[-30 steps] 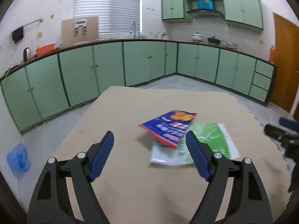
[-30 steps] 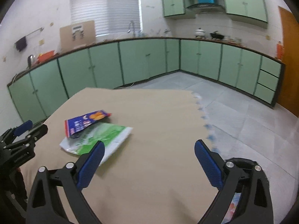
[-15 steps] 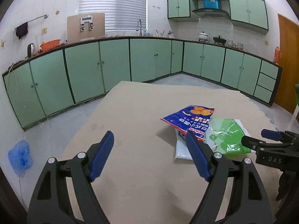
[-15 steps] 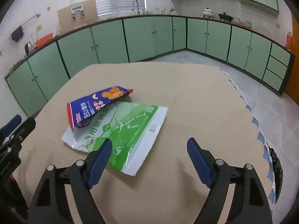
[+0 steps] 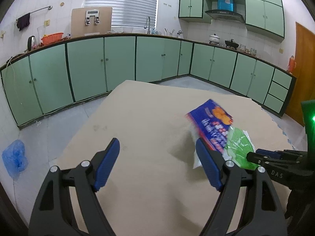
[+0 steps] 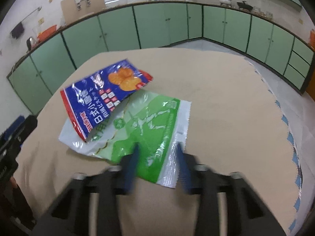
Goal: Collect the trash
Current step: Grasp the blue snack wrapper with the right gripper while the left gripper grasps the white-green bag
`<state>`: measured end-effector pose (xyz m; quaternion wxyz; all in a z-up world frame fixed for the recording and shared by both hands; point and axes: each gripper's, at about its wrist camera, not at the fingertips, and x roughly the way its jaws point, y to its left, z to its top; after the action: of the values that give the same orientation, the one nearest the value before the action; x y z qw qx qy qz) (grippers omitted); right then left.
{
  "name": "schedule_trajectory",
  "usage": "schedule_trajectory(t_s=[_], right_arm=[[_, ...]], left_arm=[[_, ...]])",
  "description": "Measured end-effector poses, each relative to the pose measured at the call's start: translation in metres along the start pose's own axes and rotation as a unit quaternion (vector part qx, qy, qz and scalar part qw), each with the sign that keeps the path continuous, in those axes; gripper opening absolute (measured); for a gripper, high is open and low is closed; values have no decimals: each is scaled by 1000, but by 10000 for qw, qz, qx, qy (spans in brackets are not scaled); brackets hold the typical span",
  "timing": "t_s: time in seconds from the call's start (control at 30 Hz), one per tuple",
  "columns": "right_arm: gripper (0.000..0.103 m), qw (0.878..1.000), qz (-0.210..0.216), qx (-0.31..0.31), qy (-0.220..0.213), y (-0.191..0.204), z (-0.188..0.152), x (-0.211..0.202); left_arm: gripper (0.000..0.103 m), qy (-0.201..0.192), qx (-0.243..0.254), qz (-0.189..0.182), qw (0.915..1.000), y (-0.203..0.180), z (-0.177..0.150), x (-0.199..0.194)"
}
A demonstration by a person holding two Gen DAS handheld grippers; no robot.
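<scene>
Green wrapper [image 6: 149, 129] sits between the right gripper's [image 6: 157, 163] closing jaws (left gripper [image 5: 157, 161] gapes empty).

Green wrapper [image 6: 149, 125], glossy crinkled plastic film, serrated edge. Blue snack bag [image 6: 104, 94], shiny plastic foil, creased. Table cover [image 6: 226, 102] matt tan, smooth, paper- or board-like. Gripper pads [image 5: 107, 165] matt blue, rubbery; arms black plastic, metal pins. Cabinets [image 5: 120, 63] upper frame, satin green.

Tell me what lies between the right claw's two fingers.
The near edge of the green wrapper lies between the closing right claw fingers, in the right wrist view.
</scene>
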<state>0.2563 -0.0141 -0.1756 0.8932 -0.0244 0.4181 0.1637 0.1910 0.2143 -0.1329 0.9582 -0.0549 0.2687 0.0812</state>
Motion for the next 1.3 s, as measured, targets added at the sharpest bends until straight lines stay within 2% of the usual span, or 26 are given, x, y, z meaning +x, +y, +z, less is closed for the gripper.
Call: schedule_trajectory(t_s=[0.07, 0.13, 0.33, 0.5, 0.57, 0.6, 0.63, 0.67, 0.73, 0.83, 1.0, 1.03, 1.13, 1.17, 1.2, 1.27, 1.3], right_arm=[[6, 9999, 43, -95, 4, 2, -1, -1], [0, 9998, 56, -202, -21, 3, -1, -3], [0, 9996, 17, -248, -147, -7, -6, -18], [1, 9999, 117, -91, -43, -19, -5, -27], [9, 9997, 221, -77, -32, -20, -5, -30], [16, 9996, 286, -23, -27, -21, -3, -30], [27, 9993, 373, 73, -25, -21, -4, -31], [32, 9991, 409, 127, -24, -21, -4, -30], [37, 9990, 420, 165, 19, -19, -1, -27], [54, 9988, 399, 251, 129, -19, 0, -20], [55, 9965, 600, 513, 287, -23, -1, -10], [54, 9956, 665, 567, 339, -24, -2, -8], [43, 9954, 704, 539, 366, -22, -3, -7], [33, 9958, 682, 494, 347, -21, -3, -7], [28, 9961, 667, 470, 333, -21, -3, -8], [8, 9967, 620, 419, 301, -21, -2, -9], [5, 9971, 596, 385, 279, -21, -2, -10]], left_arm=[[77, 23, -20, -20, 10000, 1, 0, 1], [77, 37, -13, -32, 10000, 1, 0, 2], [77, 12, 68, -108, 9999, -7, 2, 1], [77, 48, 113, -177, 9998, -16, 1, 3], [77, 62, 128, -166, 9998, -19, 1, 4], [77, 63, 141, -159, 9998, -20, 1, 3], [77, 65, 151, -153, 9997, -20, 1, 3], [77, 67, 160, -147, 9997, -22, 1, 3], [78, 62, 164, -138, 9998, -24, 1, 2], [78, 68, 151, -142, 9998, -25, 0, 2], [78, 106, 152, -157, 9997, -23, -1, 5], [78, 112, 157, -157, 9997, -23, -2, 5], [78, 137, 152, -165, 9997, -22, -3, 6], [78, 147, 148, -171, 9996, -22, -3, 6], [78, 156, 139, -168, 9996, -21, -3, 7], [78, 163, 129, -163, 9997, -21, -3, 7], [78, 167, 131, -160, 9996, -22, -3, 7]])
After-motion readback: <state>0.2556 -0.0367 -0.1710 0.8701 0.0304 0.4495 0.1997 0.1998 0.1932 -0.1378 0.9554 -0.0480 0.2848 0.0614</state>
